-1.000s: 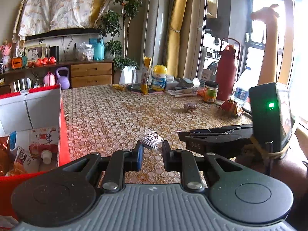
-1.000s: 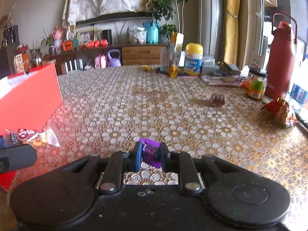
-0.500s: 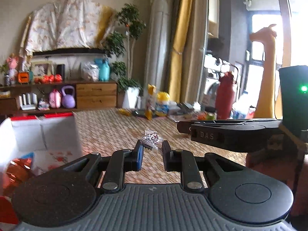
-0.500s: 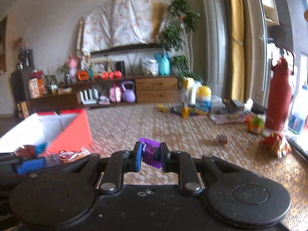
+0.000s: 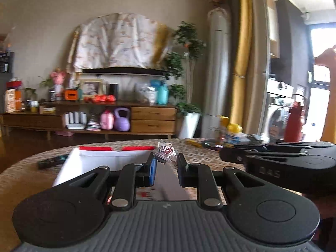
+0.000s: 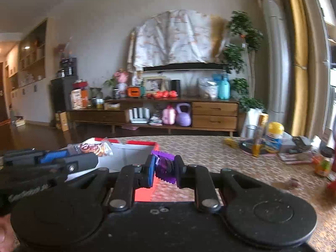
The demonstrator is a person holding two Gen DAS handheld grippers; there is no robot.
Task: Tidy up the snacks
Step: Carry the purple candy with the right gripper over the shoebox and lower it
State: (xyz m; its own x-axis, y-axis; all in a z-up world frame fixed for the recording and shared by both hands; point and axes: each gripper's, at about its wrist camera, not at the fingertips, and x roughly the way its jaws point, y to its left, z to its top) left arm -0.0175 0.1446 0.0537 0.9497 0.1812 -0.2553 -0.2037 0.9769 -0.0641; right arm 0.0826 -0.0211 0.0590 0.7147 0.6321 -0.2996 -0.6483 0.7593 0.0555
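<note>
Raised from just above the patterned bench to a level facing the far wall, and carried over the red-and-white box since a second ago: both grippers, each with its load unchanged.

Left gripper, left wrist view: fingers set a little apart yet clamped on the lower edge of a clear snack packet with dark red print, held upright above the white inner wall of the box. Right gripper visible at right edge of same view as a black body lying level, beside and slightly ahead.

Right gripper, right wrist view: fingers closed on a crumpled purple wrapper, serrated lower edge hanging free below the pads. Red outer wall of the box directly beneath and behind; white interior to the left.

Left gripper seen side-on at left of right wrist view, clear packet with orange-brown contents projecting from its tip over the box opening.

Background on bench, well apart to the right: yellow-capped jar, small green-labelled jar, red bottle. Remote control lying on bench left of box.
</note>
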